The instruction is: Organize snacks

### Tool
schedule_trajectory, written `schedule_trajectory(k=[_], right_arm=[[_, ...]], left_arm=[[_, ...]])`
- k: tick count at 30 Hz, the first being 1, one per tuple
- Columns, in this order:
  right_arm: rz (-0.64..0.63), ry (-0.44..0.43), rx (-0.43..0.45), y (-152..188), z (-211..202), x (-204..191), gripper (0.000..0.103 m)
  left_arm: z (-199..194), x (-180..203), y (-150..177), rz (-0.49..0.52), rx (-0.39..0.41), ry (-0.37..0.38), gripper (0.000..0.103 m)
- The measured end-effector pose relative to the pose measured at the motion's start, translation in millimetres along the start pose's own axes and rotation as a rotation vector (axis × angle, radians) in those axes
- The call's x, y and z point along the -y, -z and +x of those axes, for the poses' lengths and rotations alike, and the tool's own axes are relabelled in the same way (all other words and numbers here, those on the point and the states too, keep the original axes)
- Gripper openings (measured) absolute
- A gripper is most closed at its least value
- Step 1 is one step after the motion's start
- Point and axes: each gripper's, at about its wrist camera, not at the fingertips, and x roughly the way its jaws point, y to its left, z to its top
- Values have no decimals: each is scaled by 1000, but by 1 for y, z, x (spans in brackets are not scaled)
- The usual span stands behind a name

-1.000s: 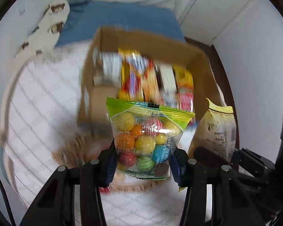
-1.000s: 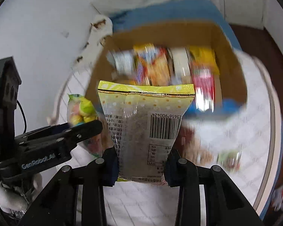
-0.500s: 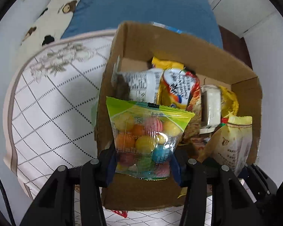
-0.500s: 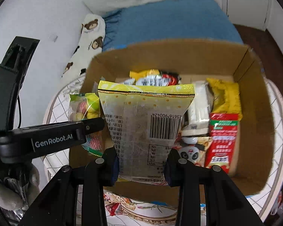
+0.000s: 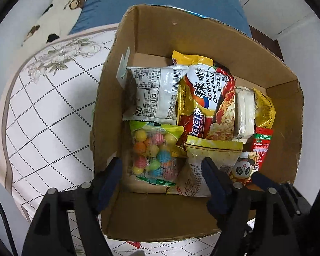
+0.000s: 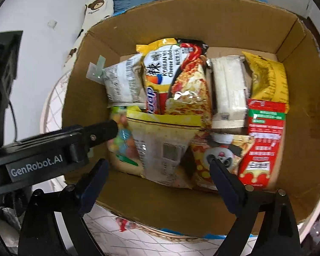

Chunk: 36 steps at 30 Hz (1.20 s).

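A cardboard box (image 5: pixel 202 34) (image 6: pixel 202 15) holds several snack packs. The bag of coloured candy balls (image 5: pixel 153 155) (image 6: pixel 122 140) lies inside at the near left. The yellow-topped bag with a barcode (image 5: pixel 211 160) (image 6: pixel 164 147) lies beside it on the right. My left gripper (image 5: pixel 162 170) is open over the box, jaws apart on either side of the candy bag. My right gripper (image 6: pixel 157 166) is open, jaws apart around the yellow-topped bag. Neither bag is gripped.
In the box stand a white pack (image 5: pixel 153 93), a Korean noodle pack (image 5: pixel 207 98), a cream pack (image 6: pixel 228 89), a yellow pack (image 6: pixel 268 79), a red pack (image 6: pixel 264 140) and a panda pack (image 6: pixel 219 155). The box sits on a checked cloth (image 5: pixel 47 123).
Both grippers opened and let go of their bags, which now lie in the box. Both grippers moved closer over the box.
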Motion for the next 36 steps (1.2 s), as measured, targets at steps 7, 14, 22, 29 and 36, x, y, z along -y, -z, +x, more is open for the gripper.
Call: schedule_trajectory(k=[7, 14, 22, 29, 36], right_arm=[[17, 76, 35, 12, -27, 15, 97], [32, 125, 89, 26, -59, 33, 97], [27, 160, 178, 45, -95, 43, 97], [-2, 205, 287, 67, -129, 38, 97], [-28, 217, 377, 96, -168, 29, 97]], left_arm=[[-11, 7, 12, 25, 72, -33, 78], [-24, 15, 26, 51, 137, -53, 78], [-53, 29, 46, 90, 238, -53, 78], [-83, 41, 78, 127, 351, -60, 78], [-115, 49, 115, 138, 466, -49, 78]])
